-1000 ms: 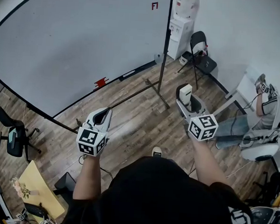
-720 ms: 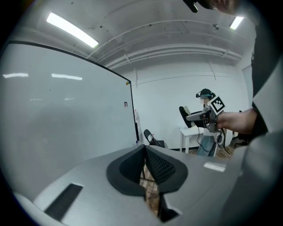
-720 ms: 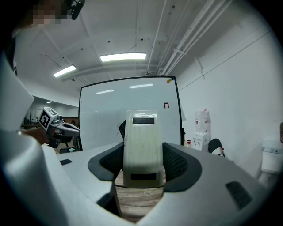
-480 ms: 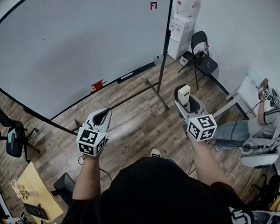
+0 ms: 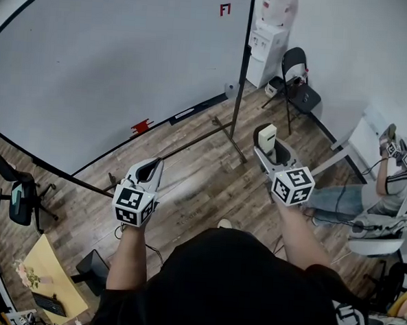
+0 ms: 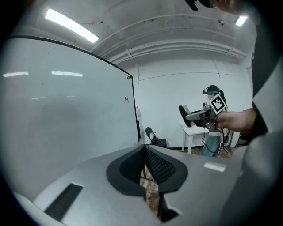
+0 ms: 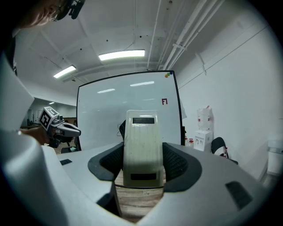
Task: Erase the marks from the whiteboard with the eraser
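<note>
The board (image 5: 113, 63) bears a red mark (image 5: 225, 9) top right; little has shifted. The right gripper (image 5: 268, 147) stays clamped on the eraser (image 5: 266, 135), well apart from the board; left gripper (image 5: 150, 166) jaws together, empty; wiping seemingly unstarted.

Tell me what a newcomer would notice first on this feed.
The big whiteboard fills the upper left of the head view, almost bare but for a small red mark near its right edge. The right gripper is shut on a pale eraser, held upright and apart from the board. The left gripper is shut and empty.
</note>
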The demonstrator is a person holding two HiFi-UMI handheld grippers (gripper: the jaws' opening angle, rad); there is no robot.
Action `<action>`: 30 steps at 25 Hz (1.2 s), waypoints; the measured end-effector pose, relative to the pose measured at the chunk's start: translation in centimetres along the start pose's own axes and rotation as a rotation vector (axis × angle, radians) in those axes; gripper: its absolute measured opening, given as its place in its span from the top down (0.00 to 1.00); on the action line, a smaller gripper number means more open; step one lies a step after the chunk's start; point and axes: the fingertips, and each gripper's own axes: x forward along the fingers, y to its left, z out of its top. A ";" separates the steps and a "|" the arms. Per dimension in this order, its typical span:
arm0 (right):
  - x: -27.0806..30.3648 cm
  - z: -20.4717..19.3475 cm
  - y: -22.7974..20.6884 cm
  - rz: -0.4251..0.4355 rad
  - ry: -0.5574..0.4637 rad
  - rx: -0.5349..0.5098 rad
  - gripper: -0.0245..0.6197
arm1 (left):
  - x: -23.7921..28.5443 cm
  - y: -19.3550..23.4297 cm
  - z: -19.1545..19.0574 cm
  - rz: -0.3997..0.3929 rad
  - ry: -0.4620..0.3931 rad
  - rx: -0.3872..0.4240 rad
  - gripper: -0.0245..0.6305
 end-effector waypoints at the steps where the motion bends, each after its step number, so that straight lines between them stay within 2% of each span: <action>1: 0.3 0.0 -0.3 0.004 0.002 0.000 0.57 | 0.4 0.0 0.0 0.002 0.002 -0.002 0.94; 22: 5.4 2.2 -6.2 0.082 0.013 -0.010 0.57 | 5.5 0.8 2.8 0.079 0.010 -0.019 0.94; 30: 7.8 2.1 -8.0 0.125 0.020 -0.011 0.57 | 7.2 1.3 2.7 0.121 0.022 -0.033 0.94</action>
